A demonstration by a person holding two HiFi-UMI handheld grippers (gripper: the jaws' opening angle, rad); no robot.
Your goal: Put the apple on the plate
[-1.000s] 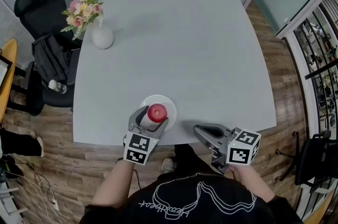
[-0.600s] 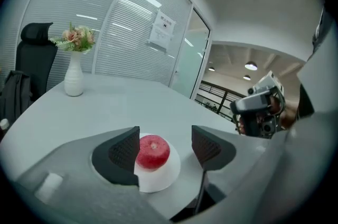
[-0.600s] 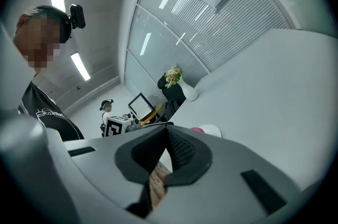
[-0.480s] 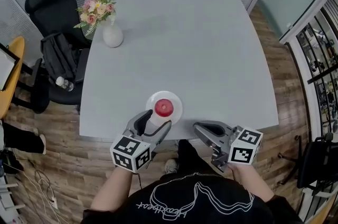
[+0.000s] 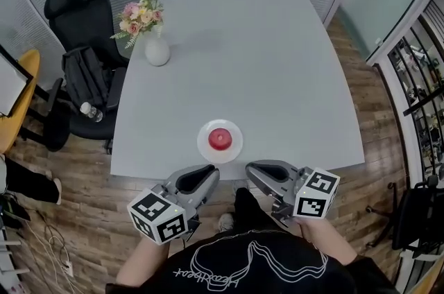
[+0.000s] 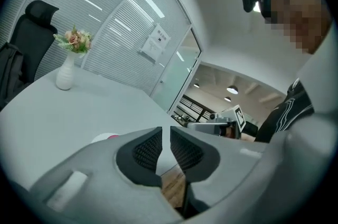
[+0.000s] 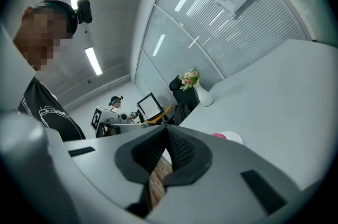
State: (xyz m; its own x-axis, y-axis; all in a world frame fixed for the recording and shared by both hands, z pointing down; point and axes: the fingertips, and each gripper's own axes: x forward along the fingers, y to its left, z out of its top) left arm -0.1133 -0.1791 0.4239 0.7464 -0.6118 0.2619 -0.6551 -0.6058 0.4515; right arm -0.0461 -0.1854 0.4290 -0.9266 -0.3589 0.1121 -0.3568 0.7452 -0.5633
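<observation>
Large pale-grey square worktop (image 5: 277, 78) across the middle of the head view, over a brown wood-plank floor (image 5: 76, 216). Off the far left corner, a black high-backed office chair (image 5: 78, 19) with a dark bag (image 5: 87, 81) slumped on its seat. Below the near edge, a person in a black printed shirt (image 5: 236, 261), one tool in each hand.

In the left hand, the left tongs (image 5: 212, 174), grey plastic with two jaws, tips at the worktop's near edge and aimed toward the plate, with a black-and-white marker cube (image 5: 158, 216) at the rear. Jaws just closing, now almost together with only a thin slit between the ribbed black pads (image 6: 147, 150), and nothing between them. In the right hand, the right tongs (image 5: 250, 169), same grey build, just beside the left pair at the near edge. Jaws meeting at the tips, gripping nothing.

Near the far left corner of the worktop, a white round-bellied vase (image 5: 157, 52), upright, carrying pink and cream flowers (image 5: 141, 14).

Close to the near edge, just beyond the tips of both tongs, a white round plate (image 5: 236, 145). At its centre, the red apple (image 5: 220, 139), resting on the plate and apart from both tongs.

Against the lower edge of the bag on the chair, a small clear plastic bottle (image 5: 91, 112), lying tilted.
</observation>
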